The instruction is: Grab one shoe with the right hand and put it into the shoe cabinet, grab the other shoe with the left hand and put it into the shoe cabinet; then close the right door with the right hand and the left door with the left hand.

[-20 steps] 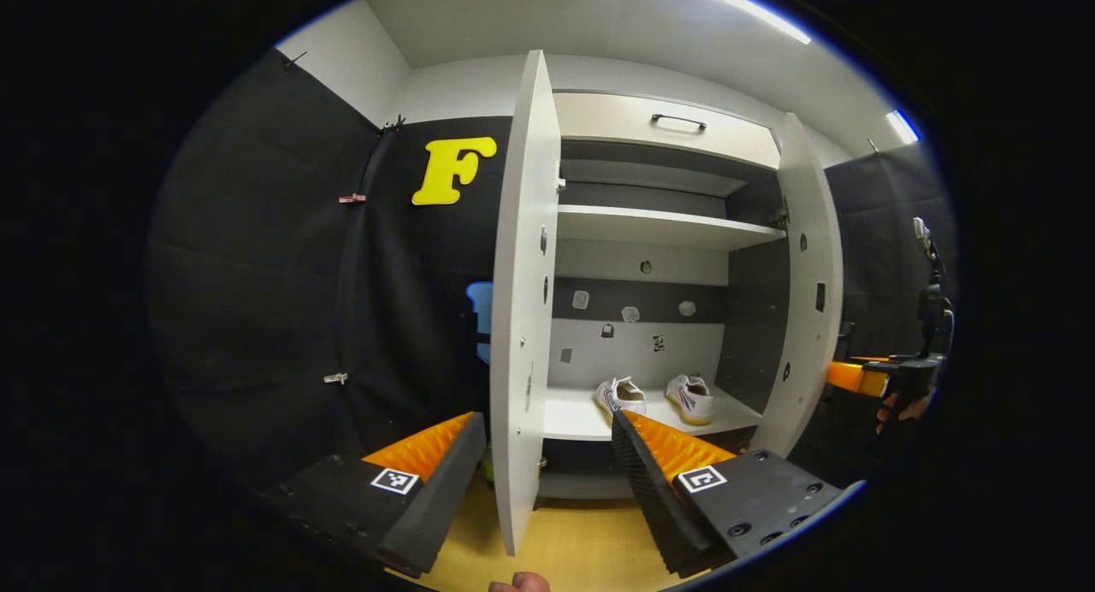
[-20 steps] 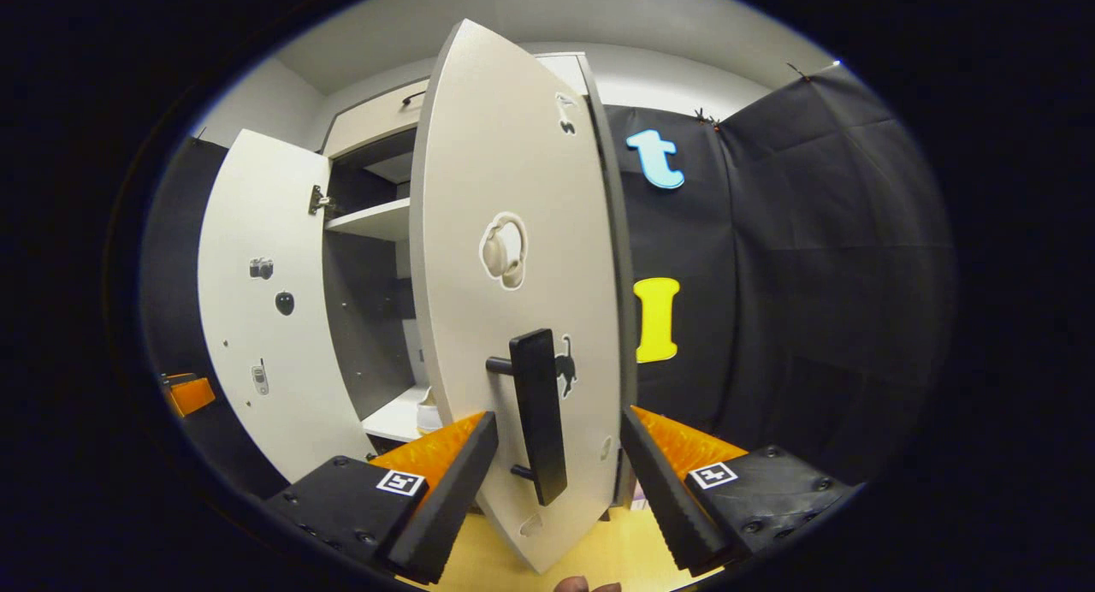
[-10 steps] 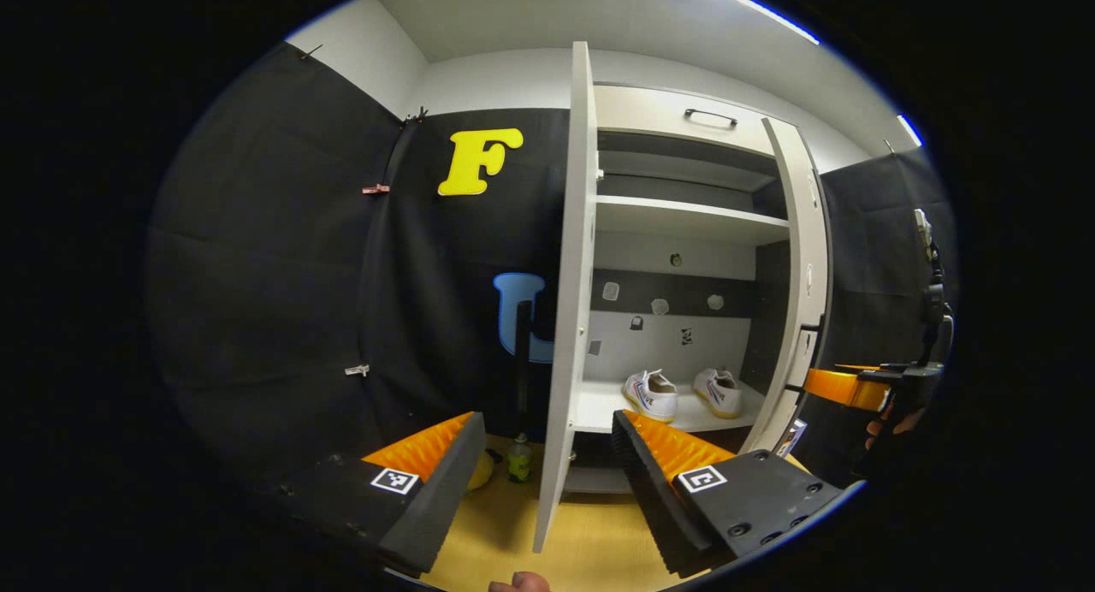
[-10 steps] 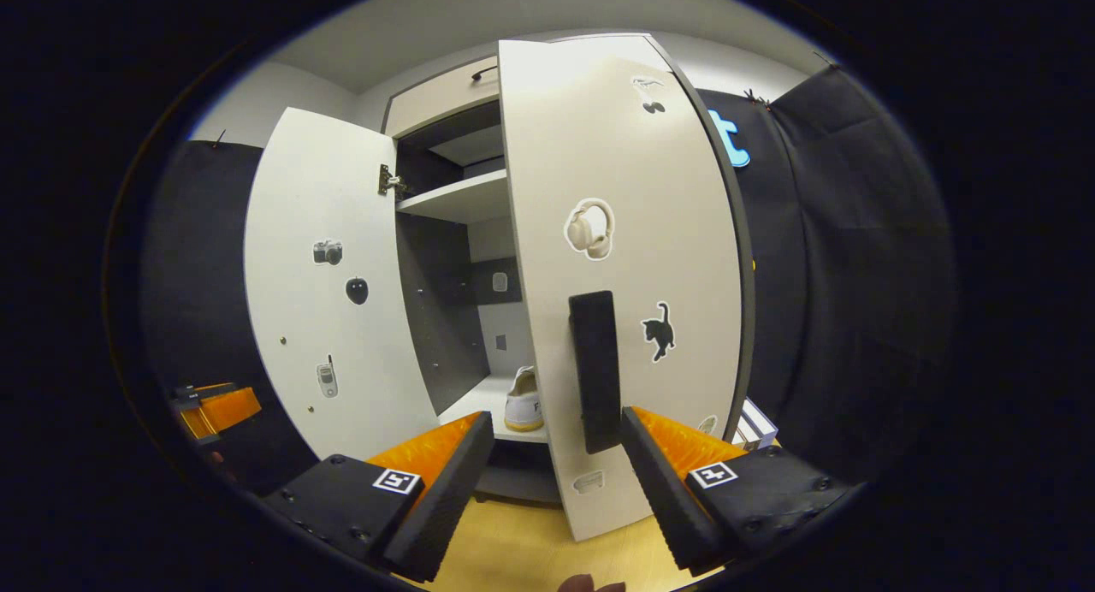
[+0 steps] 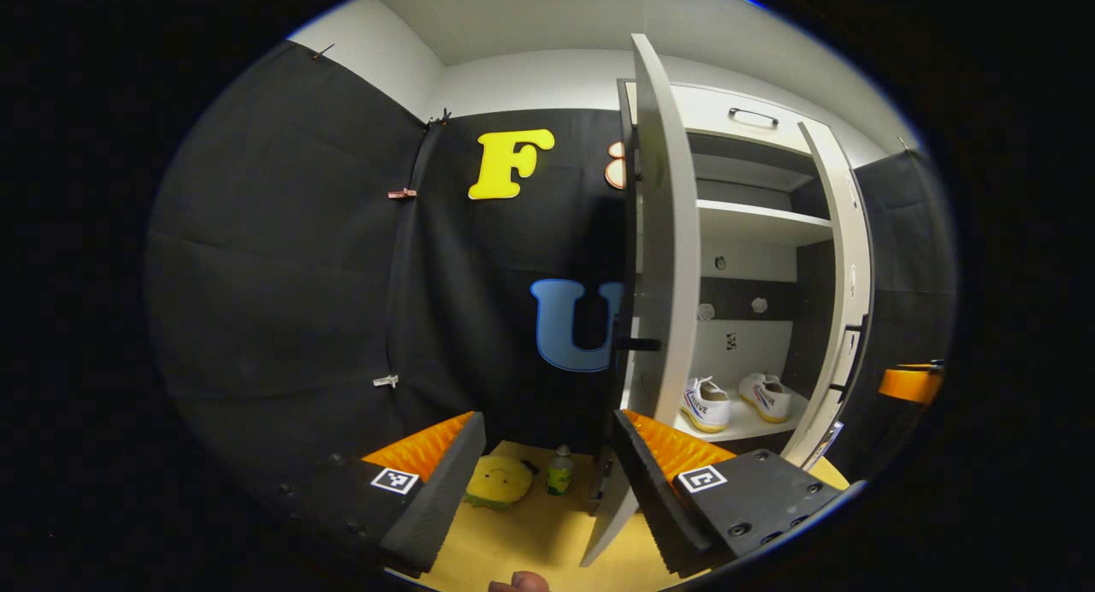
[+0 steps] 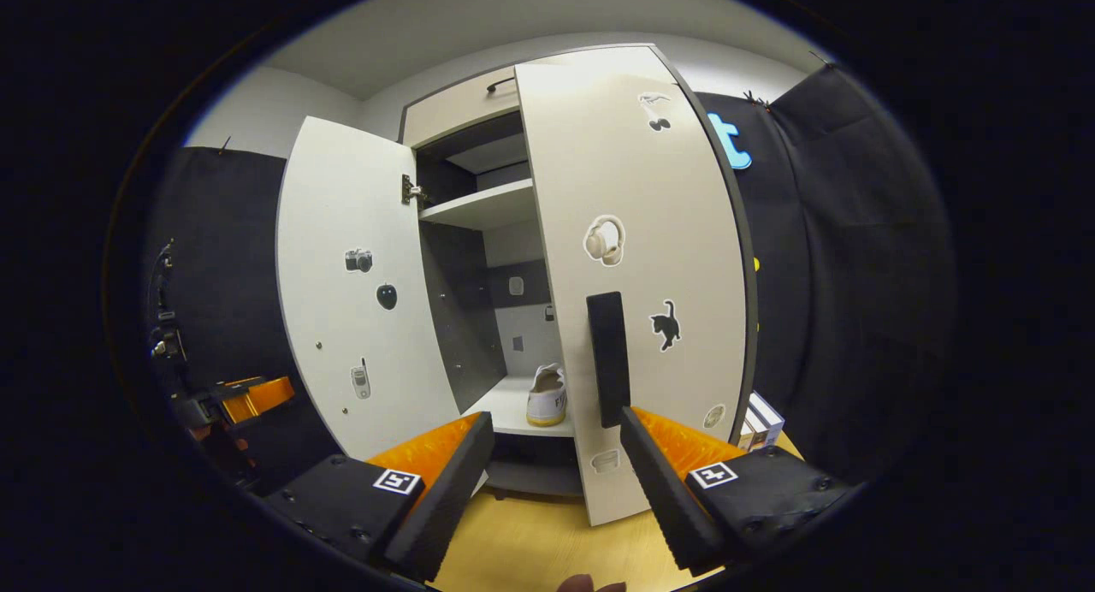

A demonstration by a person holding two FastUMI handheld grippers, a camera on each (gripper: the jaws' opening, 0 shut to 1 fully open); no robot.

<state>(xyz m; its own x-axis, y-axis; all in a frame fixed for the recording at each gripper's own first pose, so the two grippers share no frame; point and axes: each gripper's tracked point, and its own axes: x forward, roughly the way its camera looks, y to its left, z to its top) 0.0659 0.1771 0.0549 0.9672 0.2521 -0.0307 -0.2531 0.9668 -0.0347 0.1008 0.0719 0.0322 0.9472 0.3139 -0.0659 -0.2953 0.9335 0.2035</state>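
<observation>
Counts: 2 white shoes, one (image 5: 706,405) beside the other (image 5: 767,396), on the bottom shelf of 1 shoe cabinet (image 5: 753,224). 2 doors, left door (image 5: 663,258) and right door (image 6: 637,258), each w/ 1 black handle. 2 grippers: left gripper (image 5: 547,442), right gripper (image 6: 554,442). On floor: 1 yellow plush toy (image 5: 499,481), 1 small bottle (image 5: 559,470).

Two shoes (image 5: 736,399) side by side on the cabinet's bottom shelf (image 5: 753,425), between two open doors (image 6: 359,293).

Both wide open and empty: left gripper (image 5: 547,468) and right gripper (image 6: 556,472), fingers poking up from the bottom of each frame.
</observation>
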